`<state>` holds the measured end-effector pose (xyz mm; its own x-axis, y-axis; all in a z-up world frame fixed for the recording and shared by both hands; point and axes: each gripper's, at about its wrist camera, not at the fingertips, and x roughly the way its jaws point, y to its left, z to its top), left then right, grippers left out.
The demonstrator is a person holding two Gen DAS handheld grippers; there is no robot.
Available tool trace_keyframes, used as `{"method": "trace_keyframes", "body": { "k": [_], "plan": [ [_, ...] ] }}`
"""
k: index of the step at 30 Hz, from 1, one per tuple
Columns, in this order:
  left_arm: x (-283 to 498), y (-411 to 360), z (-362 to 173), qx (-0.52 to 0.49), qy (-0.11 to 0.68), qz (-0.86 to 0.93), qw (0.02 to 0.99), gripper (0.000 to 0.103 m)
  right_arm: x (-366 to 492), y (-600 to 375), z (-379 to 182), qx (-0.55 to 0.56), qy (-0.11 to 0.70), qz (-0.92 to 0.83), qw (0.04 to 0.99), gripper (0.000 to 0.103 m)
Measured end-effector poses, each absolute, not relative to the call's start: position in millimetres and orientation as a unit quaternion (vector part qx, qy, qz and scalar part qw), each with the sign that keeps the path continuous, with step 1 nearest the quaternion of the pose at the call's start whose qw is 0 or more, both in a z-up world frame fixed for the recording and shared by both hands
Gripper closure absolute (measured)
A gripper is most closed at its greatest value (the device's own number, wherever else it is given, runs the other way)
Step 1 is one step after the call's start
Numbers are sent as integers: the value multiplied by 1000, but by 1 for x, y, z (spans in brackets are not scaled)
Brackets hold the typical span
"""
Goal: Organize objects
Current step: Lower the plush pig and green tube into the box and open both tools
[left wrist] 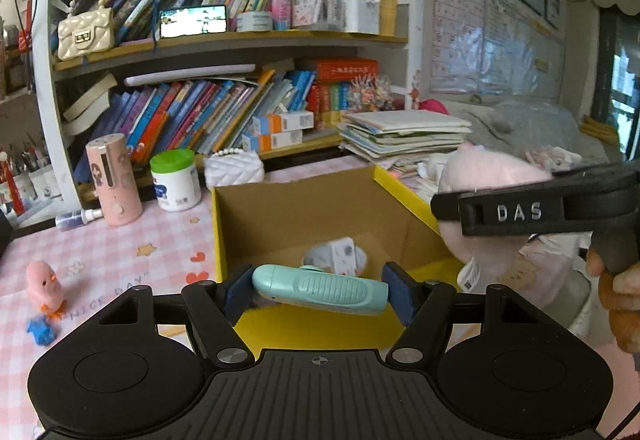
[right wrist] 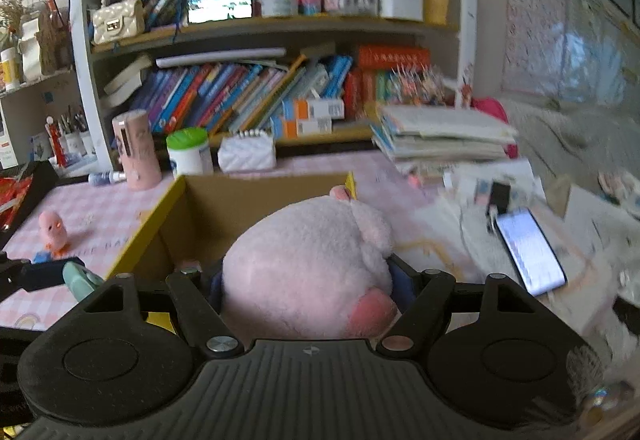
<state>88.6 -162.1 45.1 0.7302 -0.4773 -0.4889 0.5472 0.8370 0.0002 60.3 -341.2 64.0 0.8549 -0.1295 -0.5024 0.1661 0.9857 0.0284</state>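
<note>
Our left gripper (left wrist: 320,294) clamps a mint device (left wrist: 320,289) crosswise, long axis left-right, above the box's (left wrist: 304,208) near edge. Our right gripper (right wrist: 310,280) squeezes the pink plush (right wrist: 308,264) at the box's right side.

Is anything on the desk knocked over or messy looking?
Yes. A small spray bottle lies on its side beside the pink cylinder, and the books on the lower shelf lean over instead of standing straight.
</note>
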Motion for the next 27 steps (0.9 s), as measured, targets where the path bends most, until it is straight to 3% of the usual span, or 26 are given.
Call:
{"method": "trace_keyframes", "body": {
  "k": [12, 27],
  "plan": [
    [147, -208, 18, 99, 283, -232, 926, 34, 146, -361, 61, 2, 265, -10, 964, 29],
    [178, -220, -11, 100, 339, -203, 913, 34, 227, -344, -4, -98, 396, 71, 910, 29]
  ]
}}
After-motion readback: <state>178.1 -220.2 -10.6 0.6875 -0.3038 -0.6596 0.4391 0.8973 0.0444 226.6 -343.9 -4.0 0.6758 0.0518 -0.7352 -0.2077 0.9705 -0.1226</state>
